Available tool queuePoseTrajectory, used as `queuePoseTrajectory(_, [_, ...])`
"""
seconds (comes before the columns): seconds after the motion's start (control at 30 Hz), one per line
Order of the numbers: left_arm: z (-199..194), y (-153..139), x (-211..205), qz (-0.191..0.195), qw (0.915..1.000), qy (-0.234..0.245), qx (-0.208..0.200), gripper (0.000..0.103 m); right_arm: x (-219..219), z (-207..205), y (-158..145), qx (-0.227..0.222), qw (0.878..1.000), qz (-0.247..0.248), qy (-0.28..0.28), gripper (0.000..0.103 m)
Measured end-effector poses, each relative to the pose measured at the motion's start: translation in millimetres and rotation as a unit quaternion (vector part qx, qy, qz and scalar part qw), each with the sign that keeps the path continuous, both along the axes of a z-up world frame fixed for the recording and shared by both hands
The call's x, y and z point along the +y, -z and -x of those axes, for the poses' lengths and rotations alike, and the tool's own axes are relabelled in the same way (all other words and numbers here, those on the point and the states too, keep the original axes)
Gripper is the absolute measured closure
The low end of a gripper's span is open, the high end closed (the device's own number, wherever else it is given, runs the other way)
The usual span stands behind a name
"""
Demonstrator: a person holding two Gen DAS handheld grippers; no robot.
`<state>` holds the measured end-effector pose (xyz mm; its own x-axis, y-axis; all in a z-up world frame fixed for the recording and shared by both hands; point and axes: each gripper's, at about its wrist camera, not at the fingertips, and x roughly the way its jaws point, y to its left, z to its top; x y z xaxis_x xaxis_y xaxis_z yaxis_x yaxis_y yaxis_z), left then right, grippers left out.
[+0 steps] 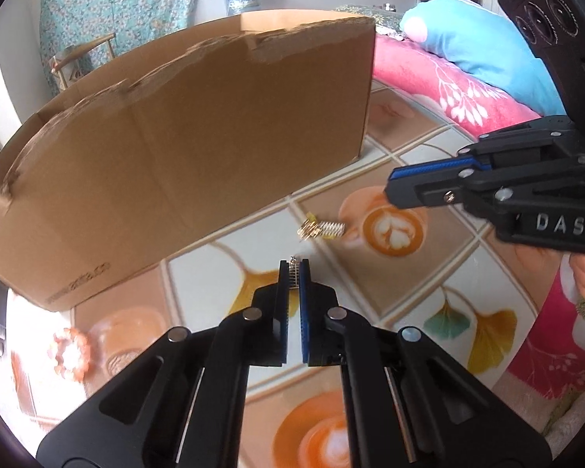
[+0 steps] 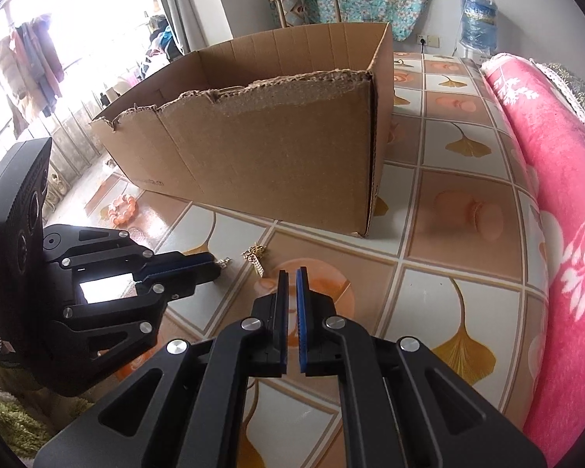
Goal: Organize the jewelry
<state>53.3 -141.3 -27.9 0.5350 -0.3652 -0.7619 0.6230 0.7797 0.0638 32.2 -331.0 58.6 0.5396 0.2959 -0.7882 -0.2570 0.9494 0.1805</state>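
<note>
The silver chain (image 1: 293, 273) sits pinched at the tips of the left tongs (image 1: 294, 269), whose pads have closed onto it just above the table (image 1: 429, 273). The right tongs (image 2: 288, 279) are pressed together with nothing between them, hovering close by. A gold chain (image 1: 321, 230) lies on the patterned cloth between the tongs and the cardboard box (image 1: 175, 148). An orange bead bracelet (image 1: 71, 353) rests near the box's left corner. A pink blanket (image 2: 557, 195) runs along the table's right edge.
</note>
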Motion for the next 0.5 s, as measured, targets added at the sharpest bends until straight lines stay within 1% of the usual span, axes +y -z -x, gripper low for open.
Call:
queuePoseTrajectory(0.07, [1.3, 0.2, 11.5, 0.007, 1.0000, -0.006, 0.004, 0.099, 2.2, 0.9, 0.2, 0.005, 1.000, 0.001, 0.001, 0.098])
queuePoseTrajectory(0.13, [2.0, 0.5, 23.6, 0.015, 0.9998, -0.011, 0.007, 0.099, 4.4, 0.3, 1.0, 0.011, 1.000, 0.004, -0.003, 0.090])
queuePoseTrajectory(0.17, [2.0, 0.9, 27.3, 0.018, 0.9997, -0.013, 0.009, 0.099, 6.7, -0.6, 0.8, 0.010, 1.000, 0.010, -0.005, 0.081])
queuePoseTrajectory(0.2, [1.7, 1.1, 31.1, 0.023, 0.9996, -0.014, 0.010, 0.099, 9.1, -1.7, 0.4, 0.008, 1.000, 0.016, -0.008, 0.074])
queuePoseTrajectory(0.33, [-0.2, 1.9, 39.9, 0.039, 0.9990, -0.015, 0.017, 0.099, 23.5, -13.9, 2.0, 0.004, 0.998, 0.046, -0.038, 0.074])
queuePoseTrajectory(0.5, [-2.1, 2.8, 42.6, 0.053, 0.9983, -0.014, 0.020, 0.099, 38.0, -29.0, 12.7, 0.018, 0.993, 0.089, -0.075, 0.074])
